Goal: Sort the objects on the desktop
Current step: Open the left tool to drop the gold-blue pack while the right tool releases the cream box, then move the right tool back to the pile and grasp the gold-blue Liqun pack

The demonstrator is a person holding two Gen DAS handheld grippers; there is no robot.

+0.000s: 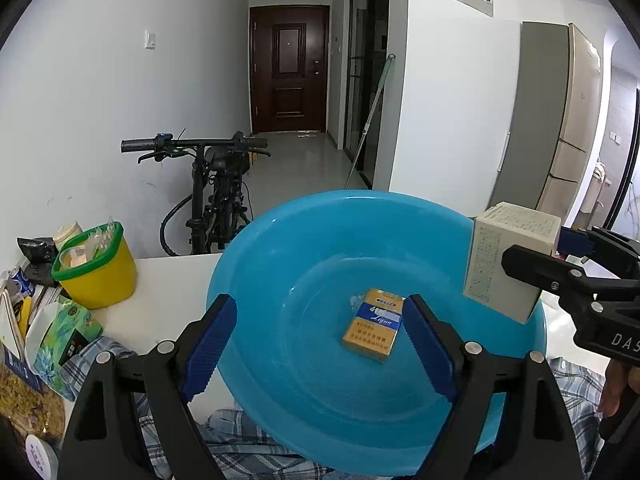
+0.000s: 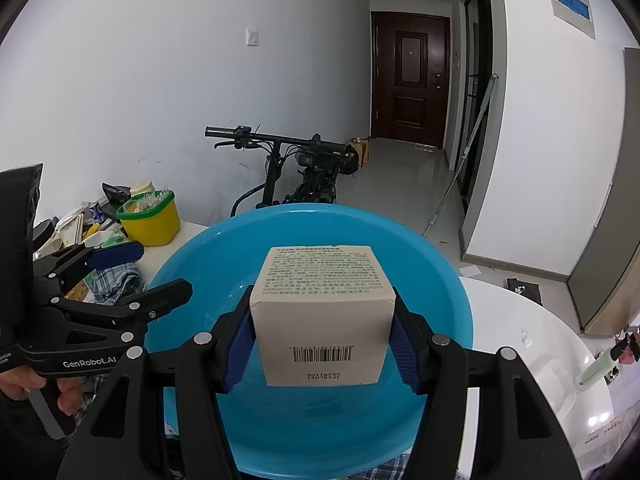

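The blue basin (image 1: 280, 280) sits on your tabletop (image 1: 172, 280). Your right gripper (image 2: 322, 344) clamps a white box (image 2: 320, 320) above the basin's rim; your left gripper (image 1: 320, 344) hangs wide apart over the cigarette pack (image 1: 373, 325) inside.

both wrist views look forward, close over the shared blue basin (image 1: 280, 240) (image 2: 192, 256), facing the hallway door (image 1: 289, 68) (image 2: 408, 80)

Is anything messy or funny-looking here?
Yes. The blue basin sits partly on a rumpled plaid cloth instead of flat on the white table. To the left, packets and bags lie jumbled beside the yellow tub. The white box and cigarette pack look undamaged.
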